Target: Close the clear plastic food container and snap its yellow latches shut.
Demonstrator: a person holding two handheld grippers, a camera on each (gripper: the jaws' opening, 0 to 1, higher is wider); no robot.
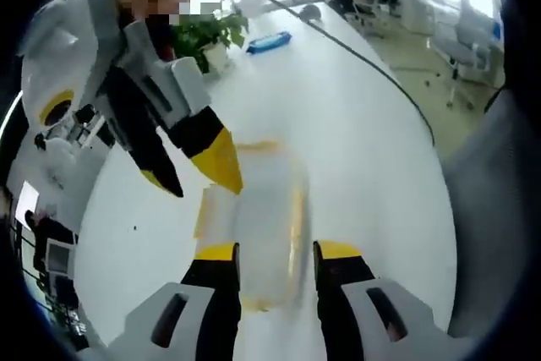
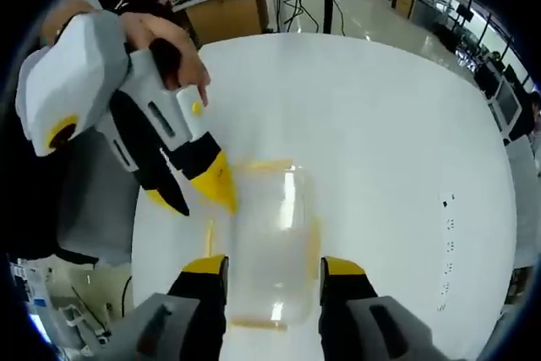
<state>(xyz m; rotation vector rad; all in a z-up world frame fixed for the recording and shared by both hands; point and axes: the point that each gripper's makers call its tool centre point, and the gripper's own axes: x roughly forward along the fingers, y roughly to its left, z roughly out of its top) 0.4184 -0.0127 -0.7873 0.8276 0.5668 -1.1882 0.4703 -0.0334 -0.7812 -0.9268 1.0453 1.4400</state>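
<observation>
In the left gripper view, the left tool (image 1: 275, 251) stood with its two yellow-tipped jaws apart, one on each side of the clear plastic food container (image 1: 266, 226). The jaws were close to the container's sides, but the picture was blurred there, so I cannot tell if they touched it. The right tool (image 1: 196, 173) came into this view from the upper left. Its two jaws were pointed down at the far left corner of the container, with a gap between the tips. One yellow tip was at the container's edge; the other was just beside it, over the desk (image 1: 372, 150).

In the right gripper view, the right tool (image 2: 275, 268) was also spread, and the container (image 2: 270, 243) lay between its jaws, on the white desk (image 2: 380, 141). The left tool (image 2: 199, 188) entered from the upper left, held by a person's hand (image 2: 165, 48). Its jaws were parted, and one yellow tip was at the far left corner of the container.

The yellow latches (image 2: 262, 164) showed as thin yellow strips along the container's edges; whether they were snapped down I cannot tell.

Farther on the desk, in the left gripper view, a green plant (image 1: 207, 35) in a white pot and a blue flat object (image 1: 269, 41) stood well apart from the container.
</observation>
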